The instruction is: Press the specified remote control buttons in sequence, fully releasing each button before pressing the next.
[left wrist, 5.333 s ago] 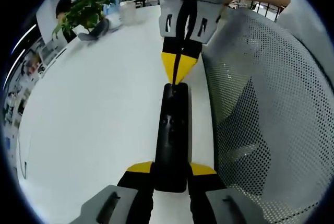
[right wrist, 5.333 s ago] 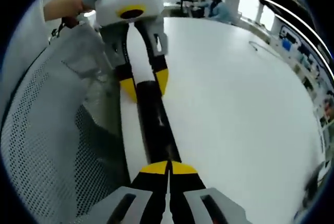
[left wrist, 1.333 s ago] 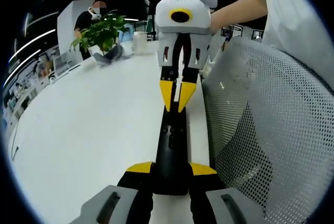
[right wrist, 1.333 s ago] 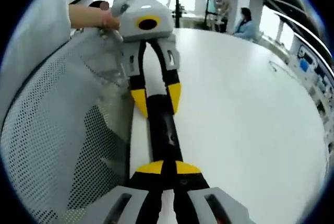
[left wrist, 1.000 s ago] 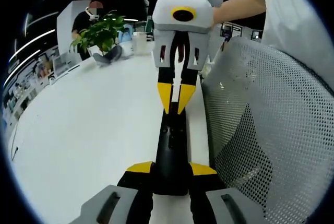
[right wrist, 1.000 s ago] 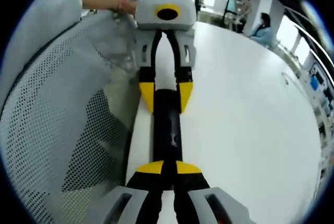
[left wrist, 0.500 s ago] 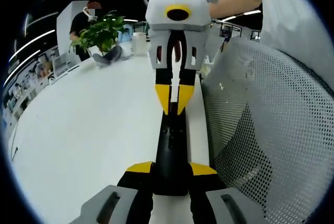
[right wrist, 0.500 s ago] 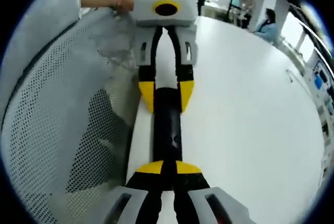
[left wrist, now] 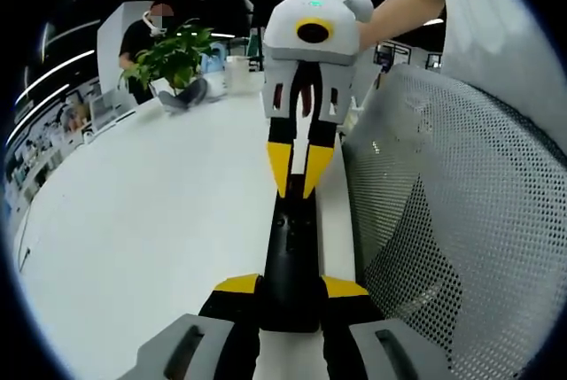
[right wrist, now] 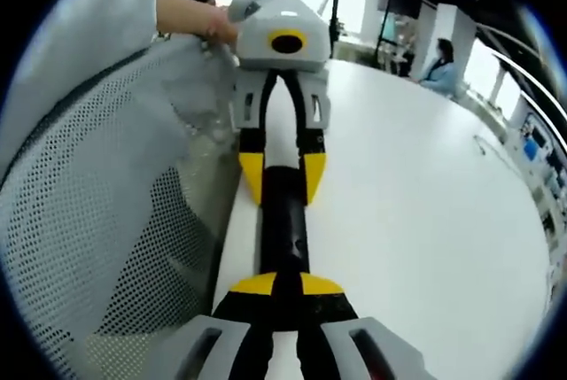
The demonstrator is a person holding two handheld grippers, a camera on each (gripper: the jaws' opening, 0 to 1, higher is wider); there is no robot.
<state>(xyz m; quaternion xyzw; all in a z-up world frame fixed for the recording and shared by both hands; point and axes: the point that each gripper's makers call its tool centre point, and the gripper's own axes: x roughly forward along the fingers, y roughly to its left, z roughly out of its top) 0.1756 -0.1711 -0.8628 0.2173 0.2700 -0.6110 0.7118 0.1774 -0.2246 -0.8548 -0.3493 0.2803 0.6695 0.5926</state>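
A long black remote (left wrist: 291,256) lies lengthwise on the white table (left wrist: 159,221), close to its edge. My left gripper (left wrist: 291,287) is shut on the remote's near end, one yellow fingertip on each side. My right gripper (left wrist: 297,187) comes in from the top with its yellow tips nearly together, pointing down at the remote's far end; I cannot tell whether they touch it. In the right gripper view the remote (right wrist: 283,221) runs from my shut right gripper (right wrist: 283,287) up to the left gripper (right wrist: 283,176), which clasps its sides.
A grey mesh chair back (left wrist: 443,221) stands right against the table edge beside the remote, also the chair back (right wrist: 97,221). A potted plant (left wrist: 173,57) and a white cup (left wrist: 237,70) stand at the far end. A seated person (right wrist: 438,65) is in the distance.
The right gripper's body has swung slightly while its tips stay at the remote's far end. The left gripper's hold on the remote is unchanged, and the remote has not moved.
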